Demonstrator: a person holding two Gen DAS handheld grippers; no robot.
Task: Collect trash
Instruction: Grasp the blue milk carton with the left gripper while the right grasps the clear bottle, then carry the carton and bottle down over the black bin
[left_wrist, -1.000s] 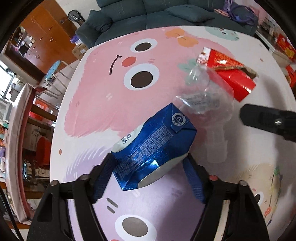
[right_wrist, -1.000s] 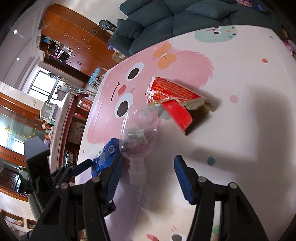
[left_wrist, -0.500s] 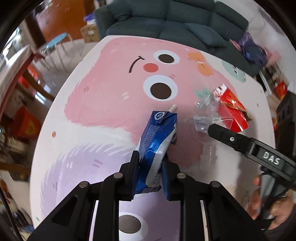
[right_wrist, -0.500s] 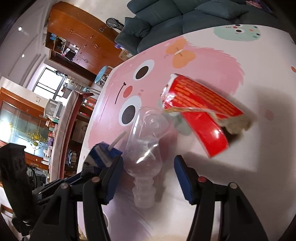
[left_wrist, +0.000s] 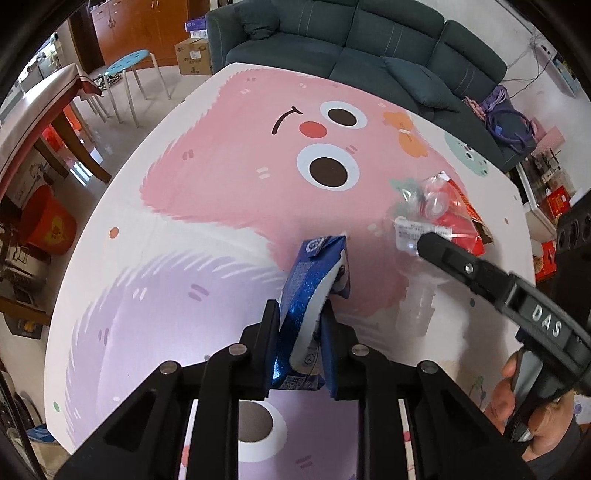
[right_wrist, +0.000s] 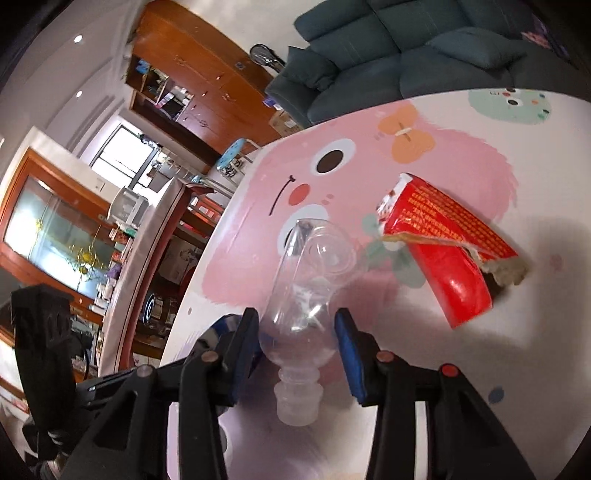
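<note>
While jaws pinch the carton (left_wrist: 314, 295), closing jaws flank the bottle (right_wrist: 310, 295).

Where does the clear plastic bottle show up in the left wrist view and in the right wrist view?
Left wrist view: the clear plastic bottle lies right of centre, partly hidden behind the right gripper's arm, in front of the red packet.
Right wrist view: the bottle sits low at centre, between the right gripper's fingers, neck toward the camera.
Shared landmark: the red packet, just beyond the bottle in both.
</note>
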